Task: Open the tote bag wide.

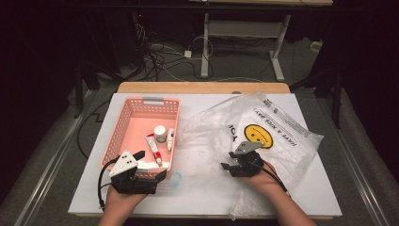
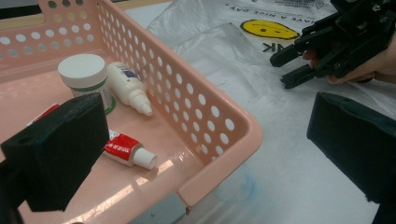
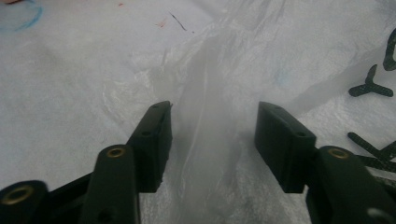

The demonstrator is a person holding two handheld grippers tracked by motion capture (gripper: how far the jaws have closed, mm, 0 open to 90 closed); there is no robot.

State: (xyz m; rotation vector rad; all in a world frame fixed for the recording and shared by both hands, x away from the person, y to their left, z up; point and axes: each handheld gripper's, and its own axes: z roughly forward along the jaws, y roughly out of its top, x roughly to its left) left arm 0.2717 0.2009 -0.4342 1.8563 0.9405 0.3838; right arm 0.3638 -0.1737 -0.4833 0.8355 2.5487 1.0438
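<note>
pink basket at left, clear plastic bag at right, one gripper at each.

left gripper (image 1: 151, 165): jaws wide apart, nothing between the pads, straddling the near right corner of the pink basket (image 1: 137, 109) without a grip on it; inside the basket, beyond the jaws, lie a white-capped jar (image 2: 86, 75), a small white dropper bottle (image 2: 128, 87) just beside it, and a red-and-white tube (image 2: 128, 150) nearer the corner. right gripper (image 3: 212, 140): jaws partly open, a raised fold of the clear plastic bag (image 1: 277, 134) standing between the two pads, neither pad pressing on it; the bag lies spread on the white table (image 1: 197, 188) under and beyond this gripper, its yellow smiley face (image 1: 259, 135) just past the jaw tips, well apart from the basket.
</note>
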